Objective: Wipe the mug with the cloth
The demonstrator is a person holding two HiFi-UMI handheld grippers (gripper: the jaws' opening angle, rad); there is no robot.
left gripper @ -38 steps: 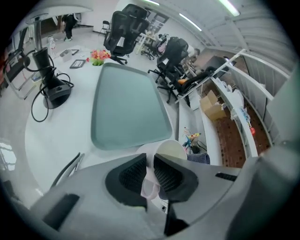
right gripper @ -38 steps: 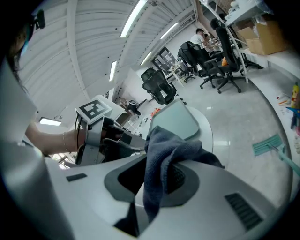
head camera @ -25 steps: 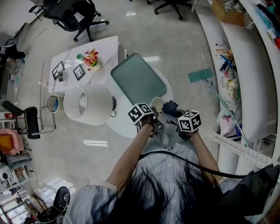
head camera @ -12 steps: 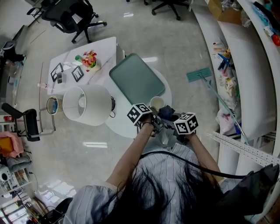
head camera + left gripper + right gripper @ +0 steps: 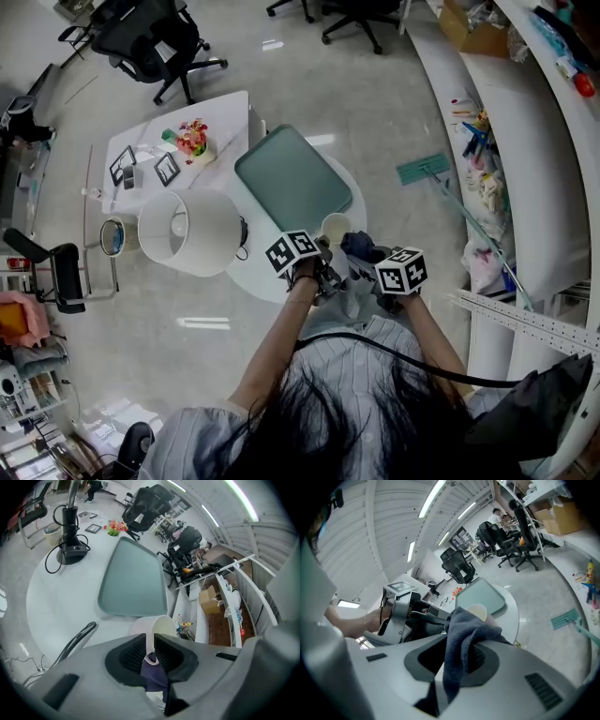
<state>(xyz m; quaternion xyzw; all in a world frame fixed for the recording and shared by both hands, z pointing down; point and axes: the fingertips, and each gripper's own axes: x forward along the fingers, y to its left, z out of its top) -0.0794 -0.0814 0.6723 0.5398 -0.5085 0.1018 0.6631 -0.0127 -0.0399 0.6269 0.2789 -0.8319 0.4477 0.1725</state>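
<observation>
A white mug [image 5: 336,226] stands out over the near edge of the round white table [image 5: 258,267]. My left gripper [image 5: 323,255] is shut on its handle. In the left gripper view the thin white handle sits between the two jaws, with the mug [image 5: 157,627] just beyond the left gripper [image 5: 150,645]. A dark blue cloth [image 5: 360,247] lies right of the mug and touches it. My right gripper [image 5: 373,262] is shut on that cloth. In the right gripper view the cloth [image 5: 465,634] bunches out of the right gripper [image 5: 457,644] toward the mug [image 5: 478,612].
A green tray [image 5: 292,178] lies on the round table behind the mug. A lamp with a white shade [image 5: 187,232] stands at the left, with its base and cable [image 5: 69,550] on the table. A small table with flowers [image 5: 192,136], office chairs and curved shelves [image 5: 525,141] surround it.
The right gripper and the cloth have drawn slightly nearer the person. The left gripper still holds the mug in about the same place.
</observation>
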